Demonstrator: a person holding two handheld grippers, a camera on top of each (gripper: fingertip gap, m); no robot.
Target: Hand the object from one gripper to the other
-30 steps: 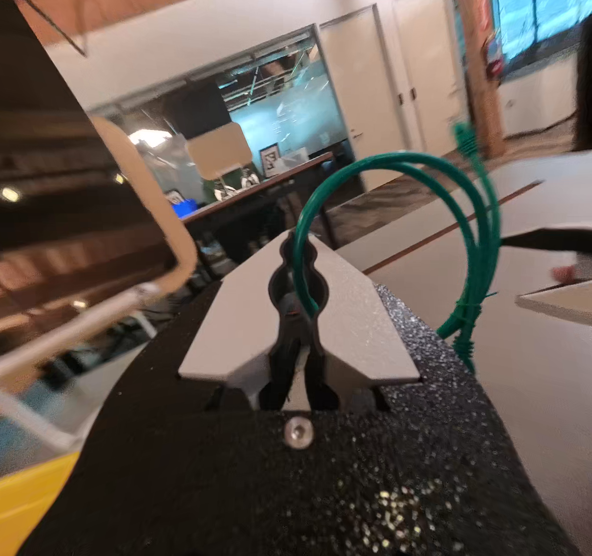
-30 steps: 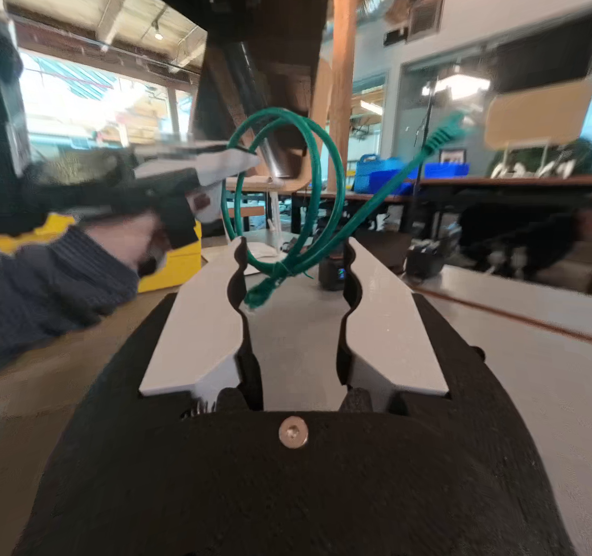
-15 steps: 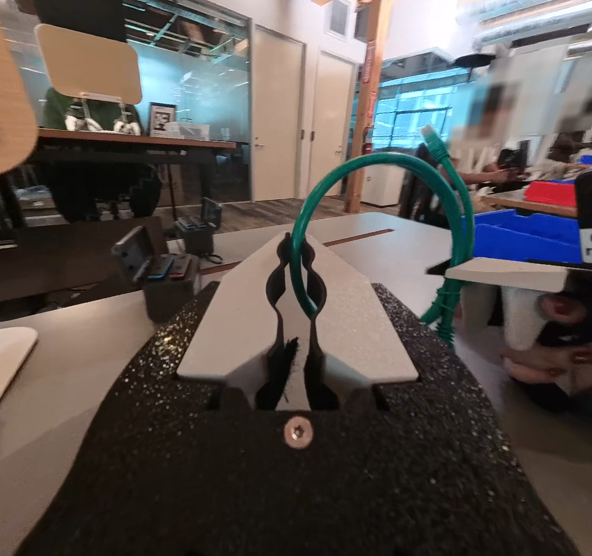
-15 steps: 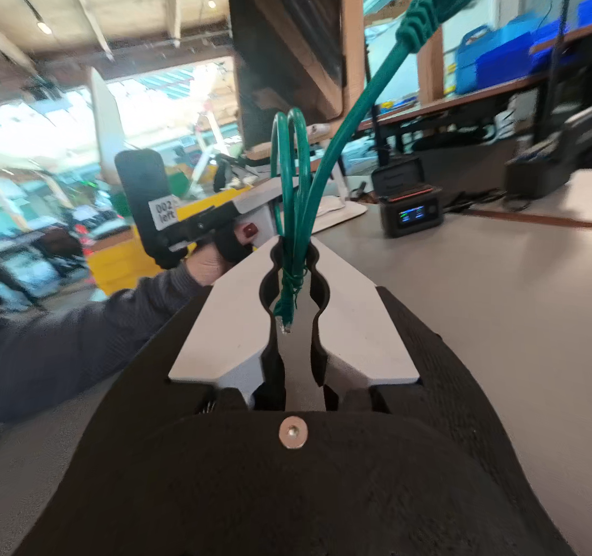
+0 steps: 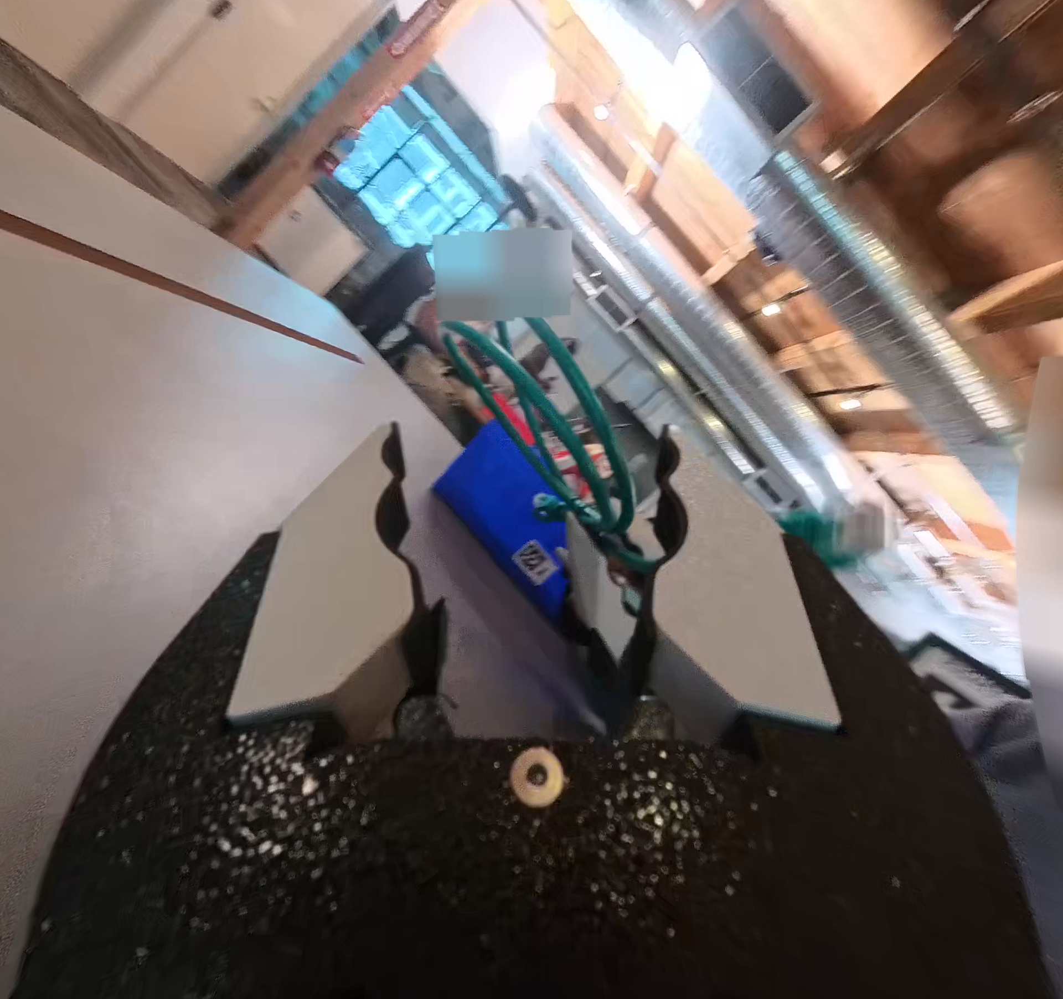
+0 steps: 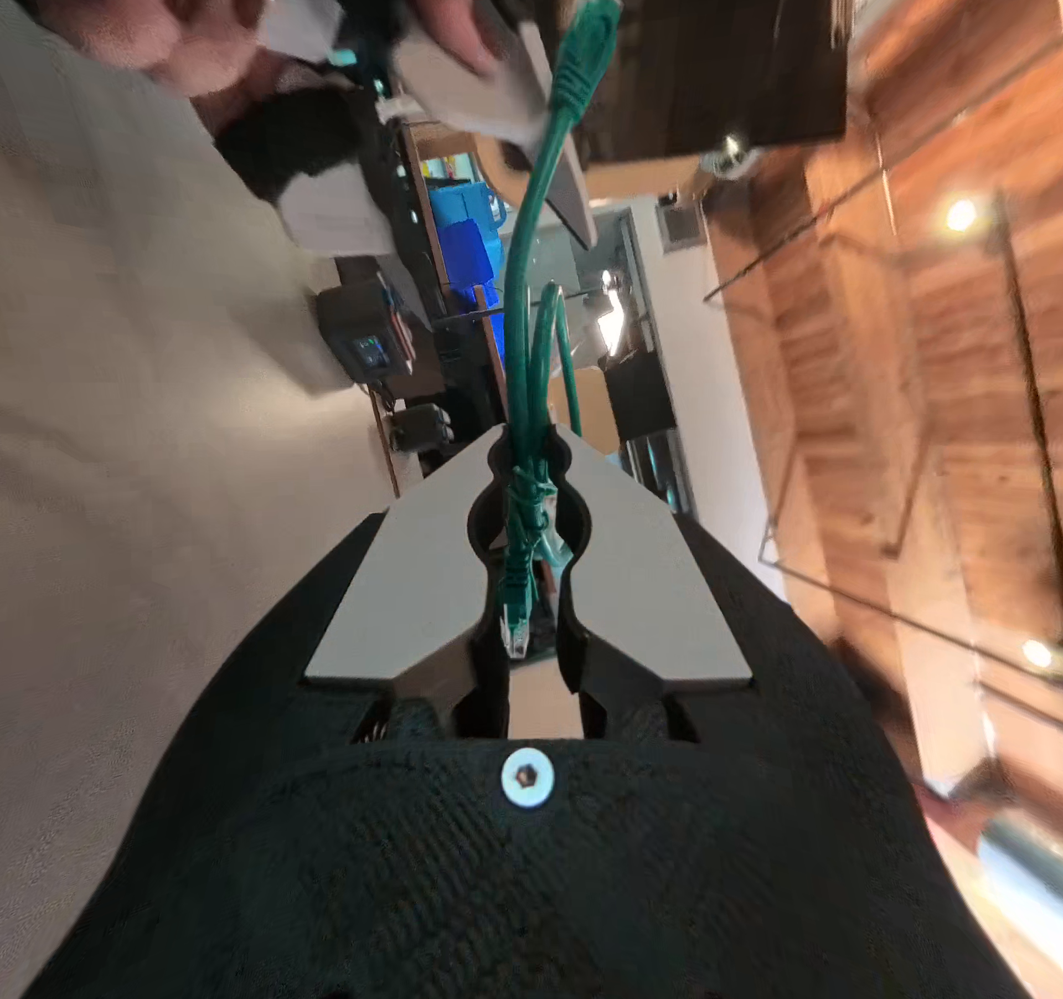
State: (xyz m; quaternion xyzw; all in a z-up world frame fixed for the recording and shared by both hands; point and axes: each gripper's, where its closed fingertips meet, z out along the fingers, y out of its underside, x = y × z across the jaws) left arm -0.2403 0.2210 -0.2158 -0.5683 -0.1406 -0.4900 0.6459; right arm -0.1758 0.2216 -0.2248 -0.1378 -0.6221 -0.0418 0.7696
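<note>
One green cable, coiled and tied, is the whole matter, and it sits in the right gripper, whose fingers are pressed together on the tied bundle at centre frame of the right wrist view. From that clamp the coil's long axis runs straight up the frame, along the fingers and away from the camera, ending in a plug near the top centre; a second plug hangs back down between the fingers. In the left wrist view the left gripper stands wide apart and holds nothing. The cable shows in its gap, right of centre, just beside the right-hand finger, with a plug poking out at the right edge of that finger; whether any strand touches the finger I cannot tell through the blur. The grey table fills the left of that frame. My reading is that the hand-over is made, so the next move depends on drawing the left gripper back clear of the loops without snagging them.
</note>
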